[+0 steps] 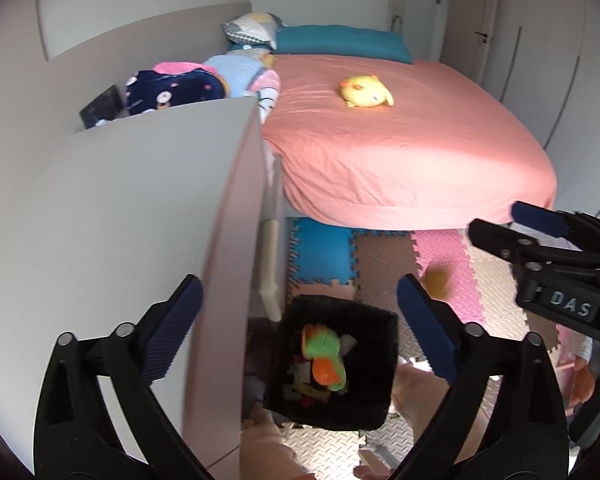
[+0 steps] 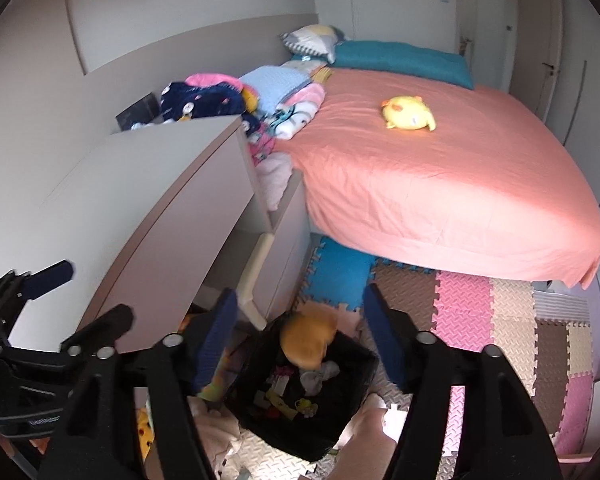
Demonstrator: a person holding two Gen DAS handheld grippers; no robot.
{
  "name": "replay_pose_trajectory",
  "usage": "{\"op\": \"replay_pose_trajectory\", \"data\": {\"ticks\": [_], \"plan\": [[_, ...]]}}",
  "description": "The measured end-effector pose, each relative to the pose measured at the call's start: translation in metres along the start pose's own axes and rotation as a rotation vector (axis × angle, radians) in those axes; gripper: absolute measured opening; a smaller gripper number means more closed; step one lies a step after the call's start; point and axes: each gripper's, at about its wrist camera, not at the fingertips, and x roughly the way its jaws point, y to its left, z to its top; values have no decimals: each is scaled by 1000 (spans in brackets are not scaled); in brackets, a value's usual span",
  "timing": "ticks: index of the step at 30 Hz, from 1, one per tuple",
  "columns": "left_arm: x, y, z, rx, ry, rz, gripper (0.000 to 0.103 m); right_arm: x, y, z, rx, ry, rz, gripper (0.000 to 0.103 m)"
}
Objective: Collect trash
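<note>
Both jaws wide open, empty, hovering over black trash bin point(image 1: 332, 364) on floor beside cabinet point(image 1: 148, 216); orange blurred item point(image 2: 308, 340) at bin's far rim, directly below right gripper point(image 2: 300, 340), left gripper point(image 1: 300, 332) equally close.

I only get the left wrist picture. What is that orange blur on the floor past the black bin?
Observer: In the right wrist view the orange blur looks rounded and overlaps the bin's far rim. It is too blurred to name.
Operator: Is the right gripper holding anything?
Observer: No. The right gripper is open, with nothing between its pads.
Operator: Anything else on the floor by the bin?
Observer: A yellow item lies left of the bin, low beside the cabinet, which blocks it from your view.
</note>
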Motion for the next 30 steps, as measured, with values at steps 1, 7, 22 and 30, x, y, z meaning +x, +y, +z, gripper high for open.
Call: {"op": "replay_pose_trajectory", "data": {"ticks": [1, 7, 22, 30], "plan": [[-1, 2, 1, -8, 0, 9, 96, 0, 0, 1, 1, -1, 1, 71], [0, 9, 0, -34, 11, 16, 96, -3, 1, 1, 1, -7, 4, 75], [-2, 7, 1, -19, -1, 17, 96, -4, 3, 1, -4, -7, 2, 75], [-4, 8, 1, -22, -3, 17, 96, -4, 7, 2, -13, -7, 1, 75]]}}
